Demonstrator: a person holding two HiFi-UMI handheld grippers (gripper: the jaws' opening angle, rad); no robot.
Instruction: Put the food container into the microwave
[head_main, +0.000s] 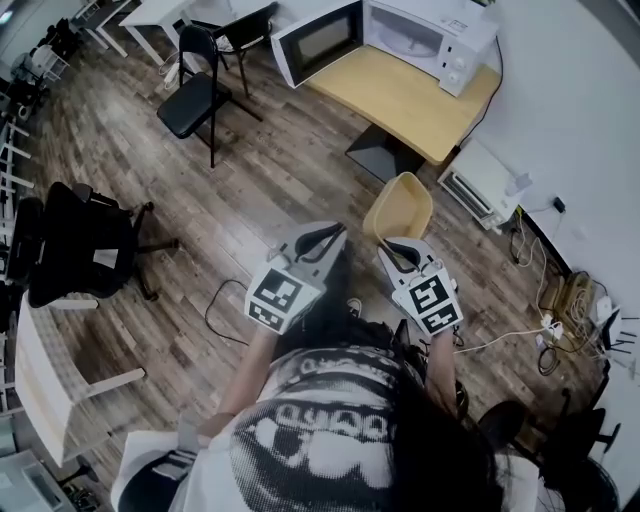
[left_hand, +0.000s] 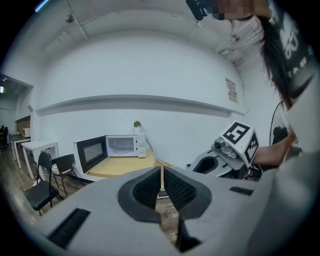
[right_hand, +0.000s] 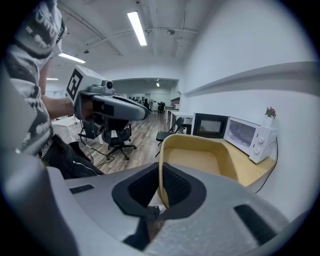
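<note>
A tan food container (head_main: 400, 208) hangs in the air in front of me, with my right gripper (head_main: 393, 246) shut on its near rim. In the right gripper view the container's wall (right_hand: 200, 157) runs down between the dark pads. My left gripper (head_main: 335, 234) is beside it on the left, shut with nothing in it; its pads (left_hand: 150, 189) nearly meet. The white microwave (head_main: 415, 32) stands at the far end of a wooden table (head_main: 405, 95) with its door (head_main: 318, 40) swung open to the left. It also shows in the left gripper view (left_hand: 122, 146) and the right gripper view (right_hand: 245, 135).
A black folding chair (head_main: 195, 95) stands left of the table. An office chair (head_main: 75, 245) is at my left. A white appliance (head_main: 478, 190), cables and a power strip (head_main: 548, 325) lie along the right wall. Wooden floor lies between me and the table.
</note>
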